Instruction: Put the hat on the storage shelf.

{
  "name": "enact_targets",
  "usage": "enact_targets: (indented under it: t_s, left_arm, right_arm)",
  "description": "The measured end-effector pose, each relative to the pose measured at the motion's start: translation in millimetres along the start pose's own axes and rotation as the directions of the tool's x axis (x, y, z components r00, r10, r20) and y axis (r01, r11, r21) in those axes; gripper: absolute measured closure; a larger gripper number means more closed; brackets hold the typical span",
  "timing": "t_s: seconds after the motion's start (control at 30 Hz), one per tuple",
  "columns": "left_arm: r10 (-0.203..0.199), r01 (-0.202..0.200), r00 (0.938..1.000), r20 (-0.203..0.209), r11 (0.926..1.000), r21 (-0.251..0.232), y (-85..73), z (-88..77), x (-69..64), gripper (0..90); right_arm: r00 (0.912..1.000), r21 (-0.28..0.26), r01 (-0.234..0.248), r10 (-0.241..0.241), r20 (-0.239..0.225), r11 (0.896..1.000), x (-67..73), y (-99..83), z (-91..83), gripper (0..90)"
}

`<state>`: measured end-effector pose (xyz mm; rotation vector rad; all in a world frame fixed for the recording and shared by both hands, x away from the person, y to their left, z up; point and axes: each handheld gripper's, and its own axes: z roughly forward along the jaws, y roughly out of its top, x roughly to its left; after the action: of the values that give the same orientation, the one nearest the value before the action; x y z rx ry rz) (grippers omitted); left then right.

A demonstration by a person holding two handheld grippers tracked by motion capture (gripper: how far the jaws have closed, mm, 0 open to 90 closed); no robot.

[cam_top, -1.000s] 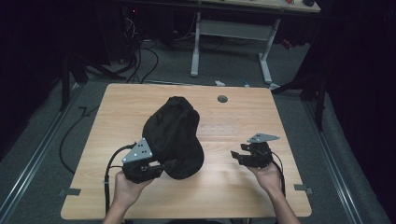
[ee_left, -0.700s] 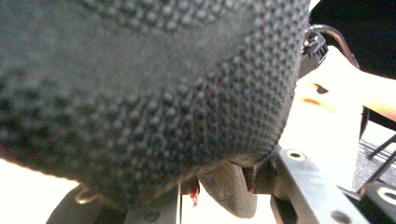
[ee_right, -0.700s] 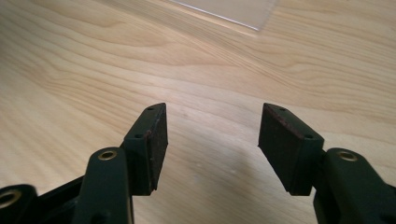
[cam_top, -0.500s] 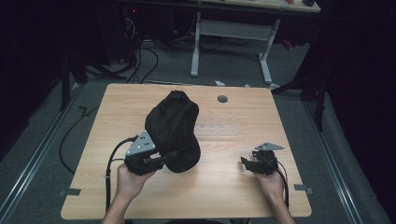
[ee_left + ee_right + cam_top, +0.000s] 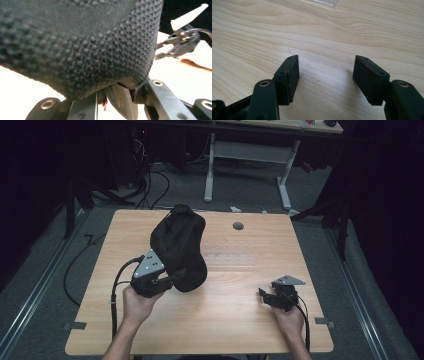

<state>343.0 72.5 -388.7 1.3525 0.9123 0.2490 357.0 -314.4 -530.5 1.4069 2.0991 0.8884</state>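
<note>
A black fabric bag [image 5: 179, 247] is held off the wooden table [image 5: 235, 320] at the left of the scene, its bulk raised and leaning toward the far side. Its lower edge is pinched between the pressed-together jaws of the left gripper [image 5: 172, 279], which is carried by the left hand [image 5: 137, 304] near the table's near-left part. In the left gripper view the coarse knitted weave of the bag [image 5: 80, 42] is seen close against the camera, with a fold of the fabric clamped between the jaws at the bottom.

The right gripper [image 5: 264, 295] is found at the near-right part of the table, well apart from the bag, held low over the surface by the right hand [image 5: 290, 320]. In the right gripper view its jaws are seen spread, with bare wood grain [image 5: 324, 37] between the pads and nothing gripped; the jaws have just been opening. A small dark round grommet [image 5: 238, 226] is noted in the table top toward the far edge.
</note>
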Motion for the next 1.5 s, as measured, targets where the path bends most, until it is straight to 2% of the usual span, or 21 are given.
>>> enact_targets:
  t_s: [0.1,0.23,0.27,0.37,0.53,0.67,0.7,0.73,0.77,0.8,0.87,0.93,1.0,1.03,1.07,1.13,1.23,1.3,1.33,1.47,1.5]
  left_arm:
    - [0.035,-0.036,0.9990,-0.029,0.9993,-0.014,6.0,1.6,3.7,71.8]
    - [0.024,-0.025,0.9988,-0.042,0.9991,-0.035,13.2,4.7,8.7,71.8]
    - [0.039,-0.042,0.9975,-0.060,0.9983,-0.040,16.0,7.5,11.4,71.8]
    - [0.046,-0.050,0.9961,-0.075,0.9975,-0.051,21.1,11.7,15.1,71.8]
    - [0.065,-0.069,0.9939,-0.090,0.9964,-0.050,26.4,18.7,20.8,71.7]
    - [0.096,-0.100,0.9894,-0.109,0.9945,-0.032,30.1,28.8,27.2,71.7]
    - [0.115,-0.119,0.9856,-0.124,0.9926,-0.025,30.2,34.2,31.0,71.7]
    - [0.115,-0.119,0.9856,-0.124,0.9926,-0.025,30.2,34.2,31.0,71.7]
    - [0.138,-0.141,0.9808,-0.138,0.9899,-0.014,30.0,38.8,34.8,71.7]
    - [0.138,-0.141,0.9808,-0.138,0.9899,-0.014,30.0,38.8,34.8,71.7]
    - [0.161,-0.165,0.9745,-0.156,0.9862,-0.012,28.9,43.3,38.0,71.7]
    - [0.193,-0.197,0.9644,-0.181,0.9805,-0.001,25.6,48.9,42.6,71.8]
    - [0.193,-0.198,0.9633,-0.186,0.9802,-0.005,24.4,51.5,44.3,71.7]
    - [0.205,-0.209,0.9588,-0.197,0.9780,0.001,23.2,54.7,47.1,71.7]
    - [0.205,-0.209,0.9588,-0.197,0.9780,0.001,23.2,54.7,47.1,71.7]
    - [0.218,-0.220,0.9530,-0.211,0.9754,0.012,22.0,59.7,51.1,71.7]
    - [0.217,-0.219,0.9527,-0.213,0.9756,0.015,21.4,63.2,53.0,71.7]
    - [0.229,-0.229,0.9492,-0.216,0.9731,0.025,19.9,67.0,54.6,71.7]
    - [0.245,-0.244,0.9440,-0.221,0.9693,0.030,18.7,70.3,56.4,71.7]
    - [0.248,-0.247,0.9430,-0.222,0.9685,0.035,18.6,74.3,59.0,71.7]
    - [0.237,-0.237,0.9464,-0.219,0.9711,0.026,18.4,76.1,59.1,71.7]
  right_arm:
    - [1.0000,0.000,0.000,0.000,-0.001,1.000,0.0,0.0,0.0,38.1]
    - [1.0000,0.000,0.001,-0.001,-0.001,1.000,0.0,0.0,0.0,38.0]
    - [1.0000,0.000,0.000,0.000,-0.001,1.000,0.1,0.0,0.0,38.1]
    - [1.0000,-0.001,0.000,0.000,-0.001,1.000,0.0,-0.1,0.0,38.0]
    - [1.0000,-0.001,-0.001,0.001,0.001,1.000,0.0,-0.2,-0.1,38.1]
    - [1.0000,0.000,-0.004,0.004,0.005,1.000,0.1,-0.6,-0.6,38.0]
    - [1.0000,0.000,-0.008,0.008,0.005,1.000,0.3,-0.7,-0.8,38.1]
    - [1.0000,0.000,-0.008,0.008,0.005,1.000,0.3,-0.7,-0.8,38.1]
    - [1.0000,0.000,-0.008,0.008,0.005,1.000,0.3,-0.7,-0.8,38.1]
    - [1.0000,0.000,-0.008,0.008,0.005,1.000,0.3,-0.7,-0.8,38.1]
    - [1.0000,0.000,-0.009,0.009,0.005,1.000,0.4,-0.7,-0.8,38.0]
    - [1.0000,-0.001,-0.008,0.008,0.006,1.000,0.3,-0.8,-0.8,38.0]
    - [0.9999,0.000,-0.009,0.009,0.006,1.000,0.4,-0.8,-0.9,38.0]
    - [0.9999,0.002,-0.013,0.013,0.007,1.000,0.6,-0.9,-1.3,38.0]
    - [0.9999,0.002,-0.014,0.014,0.007,1.000,0.7,-1.0,-1.4,38.0]
    - [0.9999,0.000,-0.009,0.009,0.012,1.000,0.4,-1.4,-1.4,38.0]
    - [0.9999,0.000,-0.011,0.011,0.013,1.000,0.5,-1.6,-1.6,38.0]
    - [0.9998,0.000,-0.011,0.011,0.014,1.000,0.5,-1.6,-1.6,38.0]
    - [0.9998,-0.001,-0.011,0.011,0.014,1.000,0.6,-1.6,-1.6,37.9]
    - [0.9998,-0.001,-0.011,0.011,0.014,1.000,0.6,-1.7,-1.6,38.0]
    - [0.9998,-0.001,-0.011,0.011,0.014,1.000,0.6,-1.7,-1.6,37.9]
